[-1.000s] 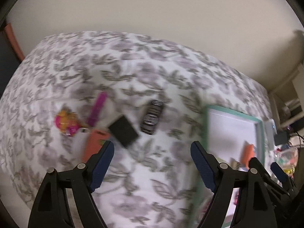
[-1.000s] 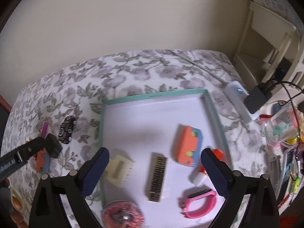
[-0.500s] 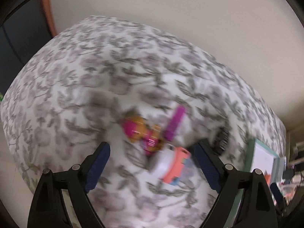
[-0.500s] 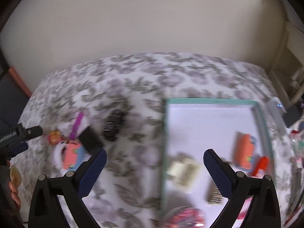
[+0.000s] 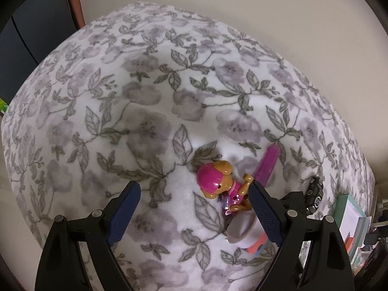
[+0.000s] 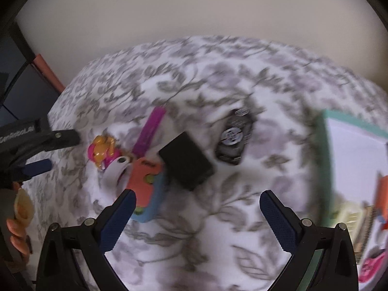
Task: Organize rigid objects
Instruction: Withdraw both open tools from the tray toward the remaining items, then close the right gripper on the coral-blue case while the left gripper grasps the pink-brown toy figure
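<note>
A toy puppy with a pink helmet [image 5: 215,181] lies on the flowered blanket [image 5: 145,126], just off the right finger of my left gripper [image 5: 195,209], which is open and low over it. Beside the puppy lie a purple stick [image 5: 266,165] and a white and orange toy [image 5: 247,236], partly hidden by that finger. My right gripper [image 6: 198,218] is open and holds nothing. Ahead of it lie a black block [image 6: 186,160], a black toy car [image 6: 232,138] and an orange and blue toy car [image 6: 145,186]. In the right wrist view the left gripper [image 6: 61,150] hangs beside the puppy [image 6: 101,150].
A teal-rimmed tray [image 6: 326,150] lies at the right with several blurred items inside, among them a pink band [image 6: 371,264]. A person's hand [image 6: 19,232] holds the left gripper at the left edge. The bed's left edge meets dark furniture [image 5: 36,31].
Both grippers have swung left and sunk. The left one went from the blanket's middle to the puppy. The right one left the tray and now hangs over the loose toys.
</note>
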